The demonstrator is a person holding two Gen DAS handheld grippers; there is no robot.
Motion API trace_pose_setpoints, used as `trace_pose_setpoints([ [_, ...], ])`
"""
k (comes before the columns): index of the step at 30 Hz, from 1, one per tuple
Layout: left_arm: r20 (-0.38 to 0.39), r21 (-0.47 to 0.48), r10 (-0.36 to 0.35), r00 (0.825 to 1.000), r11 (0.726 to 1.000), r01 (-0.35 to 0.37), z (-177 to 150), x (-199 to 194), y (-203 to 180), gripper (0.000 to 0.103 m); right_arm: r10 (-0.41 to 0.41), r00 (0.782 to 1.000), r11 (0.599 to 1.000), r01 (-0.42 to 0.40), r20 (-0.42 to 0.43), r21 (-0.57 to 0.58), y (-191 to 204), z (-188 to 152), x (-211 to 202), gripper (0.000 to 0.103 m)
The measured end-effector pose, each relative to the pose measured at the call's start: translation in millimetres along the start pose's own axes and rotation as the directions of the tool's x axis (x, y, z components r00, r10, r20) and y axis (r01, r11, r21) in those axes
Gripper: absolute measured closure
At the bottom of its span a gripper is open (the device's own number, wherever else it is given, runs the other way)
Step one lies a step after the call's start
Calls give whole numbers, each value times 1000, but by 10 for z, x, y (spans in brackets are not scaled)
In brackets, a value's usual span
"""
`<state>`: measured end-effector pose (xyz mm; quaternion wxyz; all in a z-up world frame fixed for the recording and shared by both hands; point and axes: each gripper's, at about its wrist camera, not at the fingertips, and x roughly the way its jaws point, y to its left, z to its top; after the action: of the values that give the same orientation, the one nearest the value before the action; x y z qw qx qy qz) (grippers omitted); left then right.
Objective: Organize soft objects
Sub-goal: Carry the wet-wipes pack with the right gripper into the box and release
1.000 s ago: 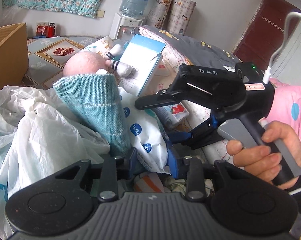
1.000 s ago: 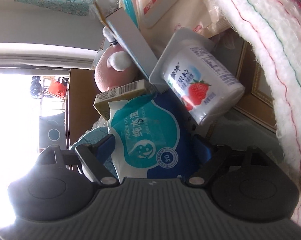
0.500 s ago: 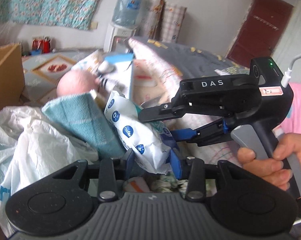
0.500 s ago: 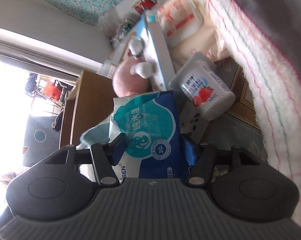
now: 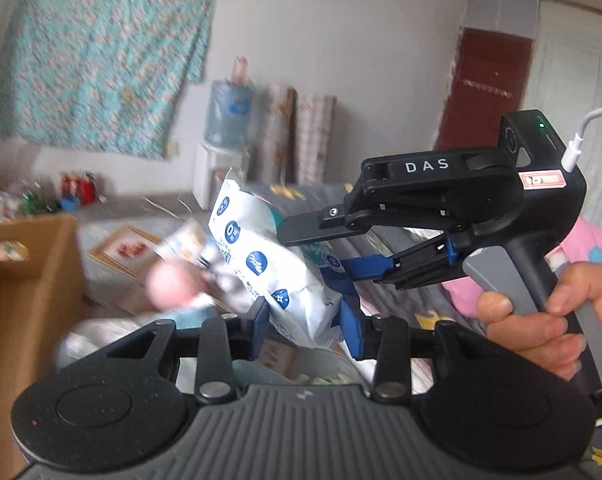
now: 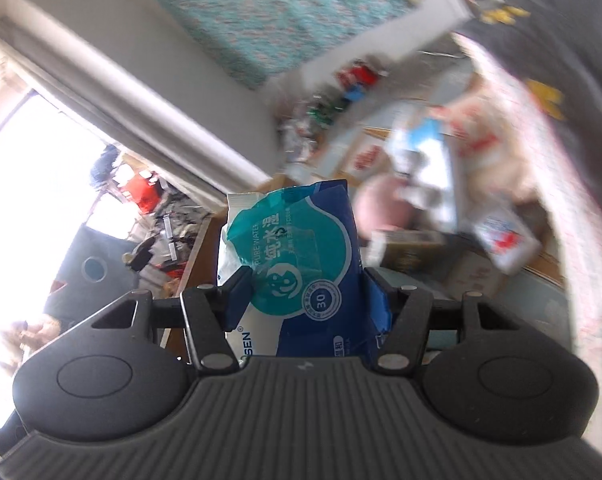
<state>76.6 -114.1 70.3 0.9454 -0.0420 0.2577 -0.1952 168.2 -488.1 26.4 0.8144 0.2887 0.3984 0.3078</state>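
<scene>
I am working 2 hand-held claws, and both are clamped on 1 soft pack of wet wipes (image 5: 269, 264). In the left wrist view the left claw (image 5: 304, 316) has its blue pads pressed into the pack's lower end, jaws partly closed, the film bulging between them. The right claw (image 5: 329, 248), held by a hand (image 5: 541, 312) at 3 o'clock, reaches in from the right and pinches the pack higher up, 1 finger over it and 1 under. In the right wrist view the right claw (image 6: 307, 292) squeezes the pack's 2 side edges, jaws about half closed and just drawn in onto it.

The pack is up in the air, clear of the blurred clutter below: a pink plush toy (image 5: 173, 284) at 9 o'clock of it and a cardboard box (image 5: 29, 280) farther left at the frame edge.

I judge the pack light, squashy and slick, since the film is glossy and already dented. It should bend rather than break, but could slide out of a loose pinch. The firm sealed ends and side edges look like the best places to hold, as the printed face would only crumple.

Its long axis runs from the left claw up toward 11 o'clock in the left view, leaning away from me. In the right view it stands nearly upright toward 12 o'clock, printed blue and teal face toward the camera.
</scene>
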Motion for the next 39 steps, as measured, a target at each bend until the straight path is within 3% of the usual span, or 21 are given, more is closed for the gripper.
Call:
trace_pose_setpoints([
  [5, 33, -11, 106, 994, 994, -106, 189, -335, 425, 64, 90, 995, 995, -92, -49, -44, 580, 95, 442, 45],
  [12, -63, -100, 224, 972, 968, -230, 361, -370, 1428, 64, 127, 969, 991, -130, -214, 1, 1224, 211, 1657, 45],
  [19, -199, -212, 225, 954, 940, -266, 358, -20, 2527, 64, 21, 950, 1000, -20, -312, 4, 1537, 215, 2889, 46],
  [26, -285, -284, 192, 939, 919, -274, 281, 378, 3322, 64, -131, 943, 991, 125, -307, -41, 1600, 244, 3810, 46],
  [29, -337, -271, 216, 917, 910, -314, 226, 632, 3546, 63, -201, 935, 980, 194, -291, -52, 1512, 253, 4190, 46],
  [35, -468, -177, 302, 830, 889, -423, 110, 1061, 3705, 63, -301, 896, 950, 312, -327, -22, 1220, 144, 4787, 46],
  [39, -484, -175, 314, 817, 880, -442, 130, 1078, 3750, 63, -332, 890, 941, 337, -314, -38, 1297, 122, 4886, 46],
])
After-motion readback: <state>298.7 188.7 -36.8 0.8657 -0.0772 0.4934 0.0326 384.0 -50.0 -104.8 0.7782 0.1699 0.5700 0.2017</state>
